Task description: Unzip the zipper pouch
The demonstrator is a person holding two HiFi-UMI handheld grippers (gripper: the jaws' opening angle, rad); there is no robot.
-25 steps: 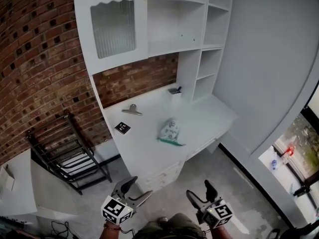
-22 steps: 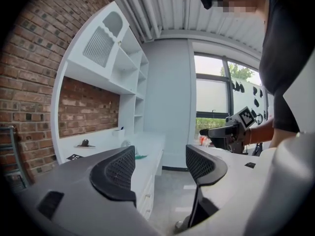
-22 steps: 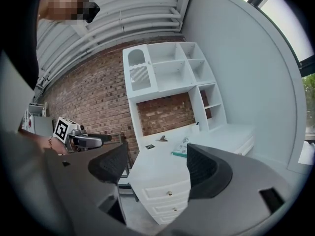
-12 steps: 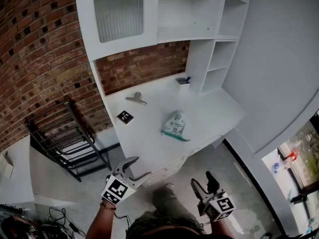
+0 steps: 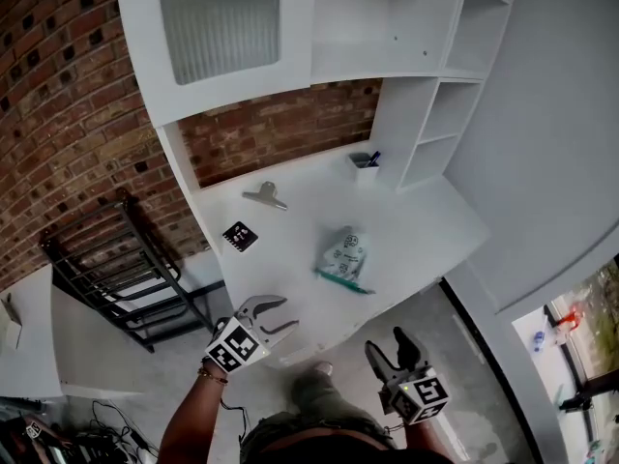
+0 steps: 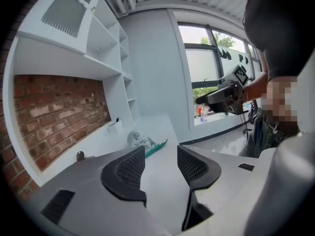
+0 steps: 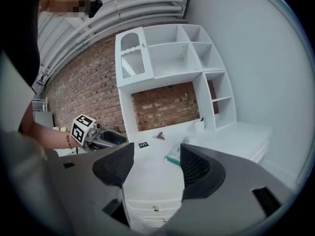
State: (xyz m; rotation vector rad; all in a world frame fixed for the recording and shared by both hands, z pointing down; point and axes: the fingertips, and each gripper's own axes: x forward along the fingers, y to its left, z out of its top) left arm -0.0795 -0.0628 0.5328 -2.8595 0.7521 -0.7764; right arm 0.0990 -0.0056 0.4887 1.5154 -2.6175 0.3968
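2 tools, left gripper [image 5: 284,314] and right gripper [image 5: 385,344], point toward pouch [image 5: 346,254], empty jaws apart, just narrowing.

Desk [image 5: 290,259] and shelving [image 5: 426,114]: white painted finish, smooth, matt to low sheen.
Cabinet door pane [image 5: 221,17], 11 o'clock in head view: ribbed, frosted, translucent.
Brick wall [image 5: 58,114], 9 to 10 o'clock: rough, matt, red-brown with pale mortar.
Zipper pouch [image 5: 346,255], mid-desk: pale printed skin, either soft plastic or coated cloth, cannot tell which. Teal zip band along its 6 o'clock edge.
Clip [image 5: 266,197], 10 o'clock of pouch: bare metal, dull shine.
Marker card [image 5: 240,237], 9 o'clock of pouch: flat, matt print.
Rack [image 5: 126,278], 8 o'clock: thin black bars, metal by look.
Floor [image 5: 455,356]: grey, smooth.
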